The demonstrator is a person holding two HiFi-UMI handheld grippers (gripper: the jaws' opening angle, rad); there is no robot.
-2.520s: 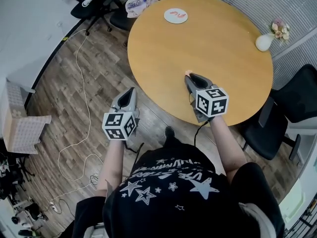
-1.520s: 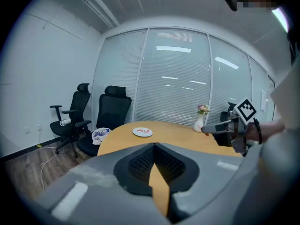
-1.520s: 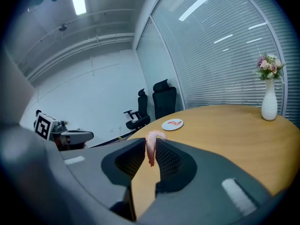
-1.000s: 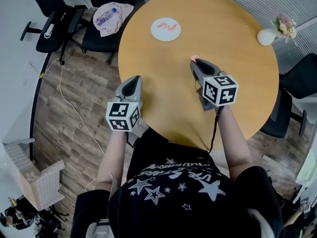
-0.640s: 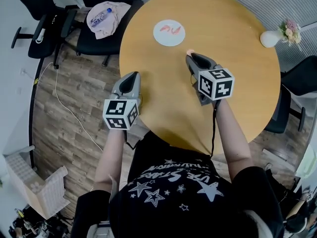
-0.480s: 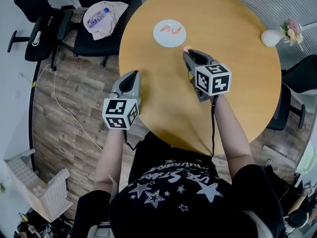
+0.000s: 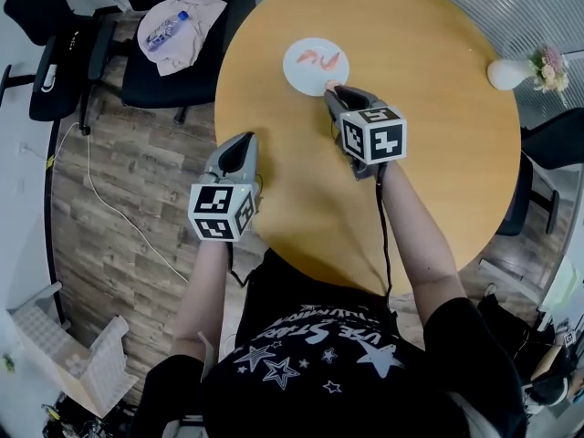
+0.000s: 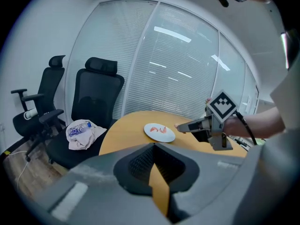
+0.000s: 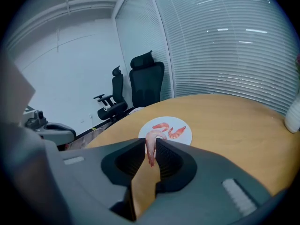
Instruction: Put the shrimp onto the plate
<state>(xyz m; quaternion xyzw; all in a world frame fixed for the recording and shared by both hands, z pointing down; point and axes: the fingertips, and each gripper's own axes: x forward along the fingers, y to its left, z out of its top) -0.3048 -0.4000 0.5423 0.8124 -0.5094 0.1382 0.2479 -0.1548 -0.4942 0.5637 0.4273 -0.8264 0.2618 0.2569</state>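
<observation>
A round wooden table (image 7: 429,153) stands on plank flooring in a glass-walled office. We find one white plate (image 7: 305,80) on its far side, carrying two shrimp (image 7: 311,57). A third shrimp hangs clamped between the jaws of the right gripper (image 7: 332,90), whose tips hover at the plate's near rim. The left gripper (image 7: 240,144) sits at the table's left edge, jaws together with nothing between them.

We judge the step in hand to be the placement. The tips should pass over the rim to bare plate, clear of the two shrimp lying there, and come low before the jaws part. A release at the rim or from height risks the shrimp landing on the table.

Count: three shrimp, one plate, two grippers, one small white vase (image 7: 507,73) of flowers, and at least three black office chairs (image 7: 164,76), one bearing a cloth (image 7: 196,16) and a plastic bottle (image 7: 168,27)
</observation>
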